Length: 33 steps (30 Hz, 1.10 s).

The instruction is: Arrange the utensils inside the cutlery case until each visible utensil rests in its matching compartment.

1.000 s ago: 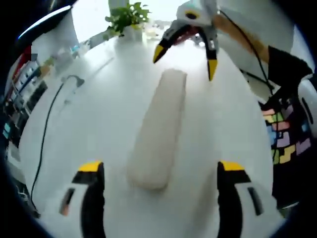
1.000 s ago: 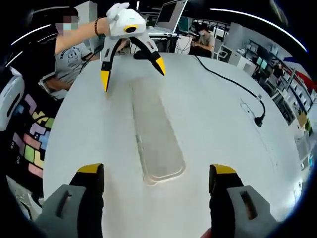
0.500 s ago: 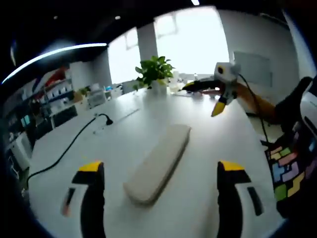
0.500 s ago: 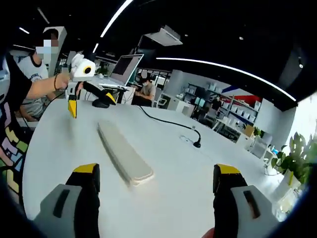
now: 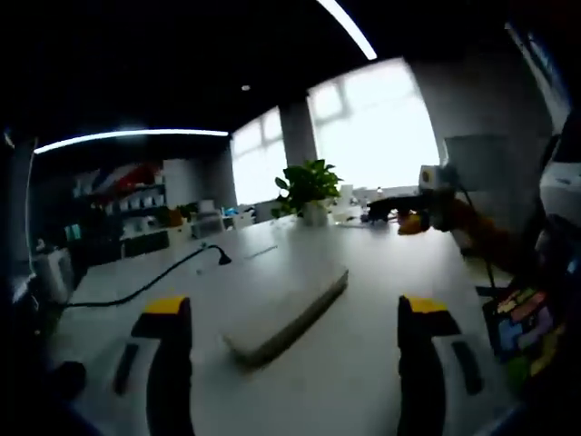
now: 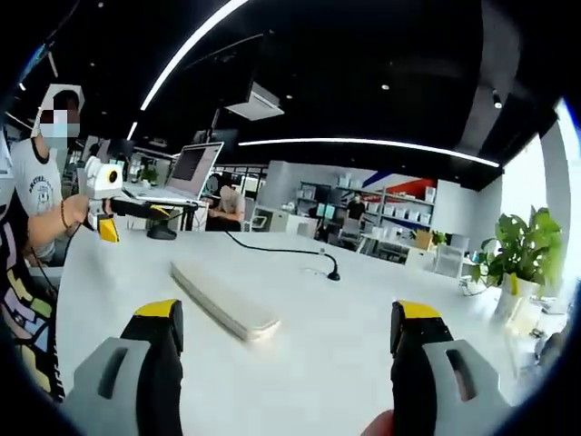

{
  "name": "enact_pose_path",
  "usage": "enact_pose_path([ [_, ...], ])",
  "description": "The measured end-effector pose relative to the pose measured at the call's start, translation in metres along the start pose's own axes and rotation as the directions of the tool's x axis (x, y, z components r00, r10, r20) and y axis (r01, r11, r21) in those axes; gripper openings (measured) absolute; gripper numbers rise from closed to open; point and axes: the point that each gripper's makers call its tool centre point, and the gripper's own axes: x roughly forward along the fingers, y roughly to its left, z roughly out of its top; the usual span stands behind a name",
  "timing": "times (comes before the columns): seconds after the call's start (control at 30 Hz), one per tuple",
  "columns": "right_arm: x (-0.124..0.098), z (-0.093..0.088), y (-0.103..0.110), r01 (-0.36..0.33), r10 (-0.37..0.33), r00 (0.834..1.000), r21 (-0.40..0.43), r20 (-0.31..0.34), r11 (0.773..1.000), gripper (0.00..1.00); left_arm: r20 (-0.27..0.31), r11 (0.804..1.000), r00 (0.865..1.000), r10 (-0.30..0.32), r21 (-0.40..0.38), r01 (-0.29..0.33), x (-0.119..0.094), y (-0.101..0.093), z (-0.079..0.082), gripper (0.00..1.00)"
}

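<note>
White table [image 5: 381, 381] [image 6: 318, 318] spans both views. Closed cutlery case [image 5: 289, 311] [image 6: 222, 302] lies flat mid-table, between both grippers, touching neither. Left gripper [image 5: 295, 318] [image 6: 123, 218] jaws wide, empty, low over table. Right gripper [image 6: 289, 318] [image 5: 408, 213] jaws wide, empty. Potted plant [image 5: 309, 189] [image 6: 517, 263] at far edge. Black cable [image 5: 154, 282] [image 6: 281, 250] crosses table.

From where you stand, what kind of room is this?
Most likely an open-plan office or lab: a long white table, an open laptop with people seated behind it, shelving along the far wall, and a potted plant by bright windows.
</note>
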Motion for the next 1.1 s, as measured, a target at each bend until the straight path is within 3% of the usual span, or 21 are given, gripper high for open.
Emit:
enact_pose_path([
  [0.13,-0.012,0.001,-0.003,0.05,-0.05,0.999,-0.013,-0.011,0.999,0.99,0.021,1.0,1.0,0.013,0.026,-0.013,-0.015,-0.003,0.005,1.0],
  [0.2,-0.018,0.005,-0.004,0.077,-0.077,0.997,-0.015,0.001,0.997,0.99,0.037,0.998,0.999,0.037,0.052,-0.039,-0.021,-0.002,0.015,1.0],
  [0.3,-0.026,0.008,-0.002,0.109,-0.109,0.994,0.004,0.017,0.994,0.99,0.085,0.999,0.996,-0.026,0.038,0.023,-0.027,-0.019,0.031,0.97],
  [0.43,-0.04,0.007,-0.001,0.138,-0.138,0.99,-0.007,0.006,0.99,0.99,0.079,0.996,0.995,-0.067,0.064,0.062,-0.031,-0.039,0.032,1.0],
  [0.53,-0.045,0.012,-0.001,0.156,-0.156,0.988,-0.014,0.014,0.988,0.99,0.041,0.994,0.998,-0.047,0.102,0.043,-0.029,-0.041,0.029,1.0],
  [0.73,-0.044,0.018,0.0,0.147,-0.147,0.989,0.0,0.024,0.989,0.99,0.042,0.995,0.999,0.032,0.089,-0.036,-0.028,-0.023,0.033,1.0],
  [0.9,-0.042,0.019,0.001,0.136,-0.137,0.99,0.005,0.022,0.991,0.99,0.021,0.996,0.998,0.063,0.066,-0.065,-0.029,-0.017,0.033,1.0],
  [1.03,-0.04,0.019,0.006,0.122,-0.122,0.992,0.007,0.018,0.992,0.99,-0.017,0.994,0.996,0.083,0.076,-0.082,-0.033,-0.019,0.032,1.0],
  [1.1,-0.04,0.019,0.009,0.119,-0.119,0.993,0.002,0.017,0.993,0.99,-0.008,0.991,0.996,0.094,0.1,-0.092,-0.037,-0.02,0.035,1.0],
])
